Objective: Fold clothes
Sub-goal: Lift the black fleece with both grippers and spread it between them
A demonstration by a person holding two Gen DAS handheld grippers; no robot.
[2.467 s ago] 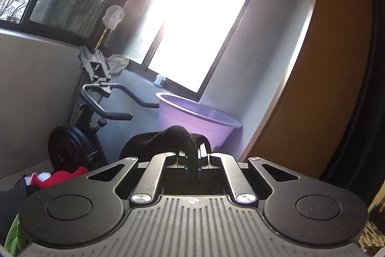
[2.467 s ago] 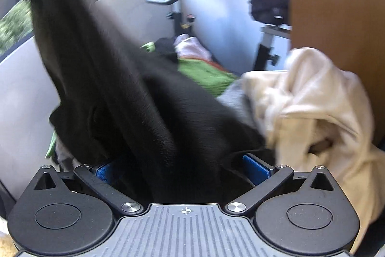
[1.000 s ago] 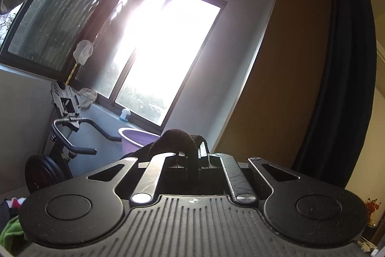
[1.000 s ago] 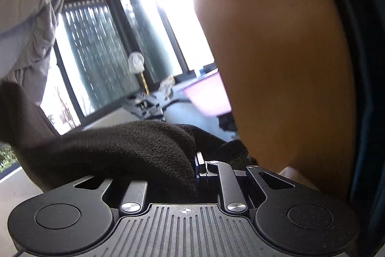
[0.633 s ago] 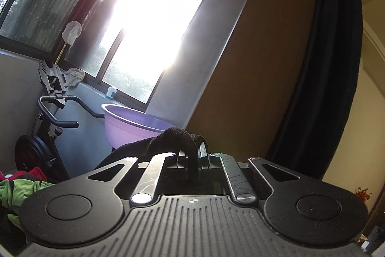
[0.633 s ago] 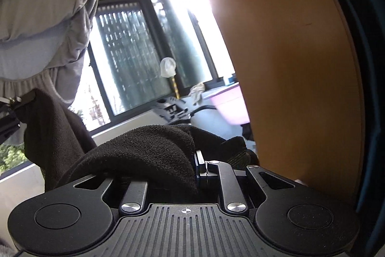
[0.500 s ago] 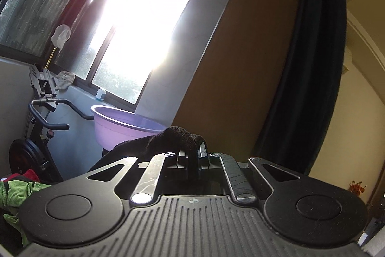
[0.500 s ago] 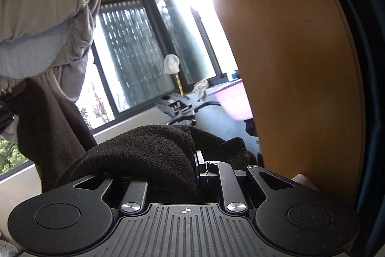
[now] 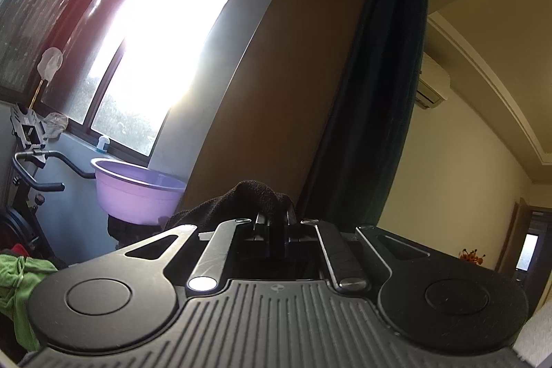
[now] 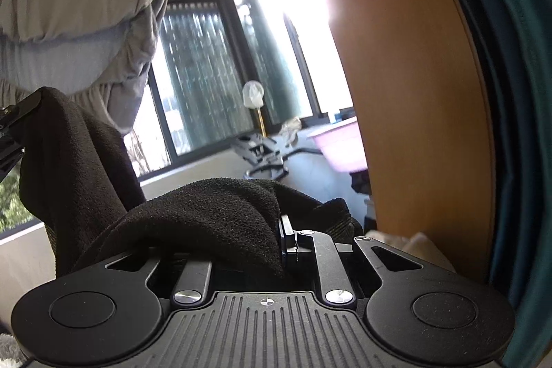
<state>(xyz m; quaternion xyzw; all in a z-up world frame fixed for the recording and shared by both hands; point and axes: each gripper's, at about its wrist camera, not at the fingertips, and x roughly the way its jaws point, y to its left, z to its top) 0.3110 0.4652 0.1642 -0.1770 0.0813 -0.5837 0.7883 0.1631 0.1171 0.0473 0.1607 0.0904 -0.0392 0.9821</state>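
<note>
- Garment: a black fleecy garment point(image 10: 207, 212) is held up in the air between the two grippers, not lying on any surface; in the right wrist view it drapes over the gripper's front and rises in a dark fold toward the left edge of the frame.
- Left gripper point(image 9: 276, 223): its two fingers are drawn close together with a bunched hump of the black cloth pinched between them; the cloth spills leftward over the finger linkage.
- Right gripper point(image 10: 281, 240): jaws narrow, clamped on a thick fold of the same garment; one blue-edged finger pad point(image 10: 284, 230) shows just to the right of the cloth.
- Part of the left gripper's dark frame appears at the far left of the right wrist view, touching the raised end of the garment.
- Background, left wrist view: a lilac plastic basin point(image 9: 138, 192) beneath a bright window point(image 9: 162, 57), an exercise bike point(image 9: 31, 175) beside it, a green cloth point(image 9: 17, 278) at lower left, a dark curtain point(image 9: 372, 92) against a brown panel point(image 9: 276, 92).
- Background, right wrist view: grey fabric point(image 10: 79, 6) hangs overhead at upper left.
</note>
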